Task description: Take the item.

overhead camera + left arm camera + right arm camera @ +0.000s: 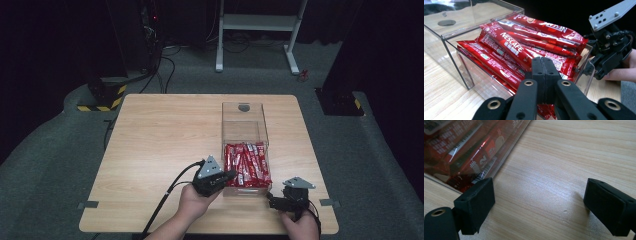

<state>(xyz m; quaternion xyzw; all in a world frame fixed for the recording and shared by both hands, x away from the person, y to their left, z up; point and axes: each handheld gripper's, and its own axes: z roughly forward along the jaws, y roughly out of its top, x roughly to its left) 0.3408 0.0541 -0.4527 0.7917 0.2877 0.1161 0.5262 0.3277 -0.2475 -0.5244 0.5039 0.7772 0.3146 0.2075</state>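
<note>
While the left gripper sat pinched on a Nescafé sachet end, the stack lay in the clear acrylic box.
Right gripper rested wide apart on the table beside the box, probably ready to steady it.

Red sachets with white lettering; clear box; pale wood-grain table; black grippers' fingers

sachets: red Nescafé coffee sticks, glossy, heaped lengthwise and overlapping, top ones tilted
box: clear plastic, open top, sachets fill its near half, far half bare
place: right side of tabletop
</note>
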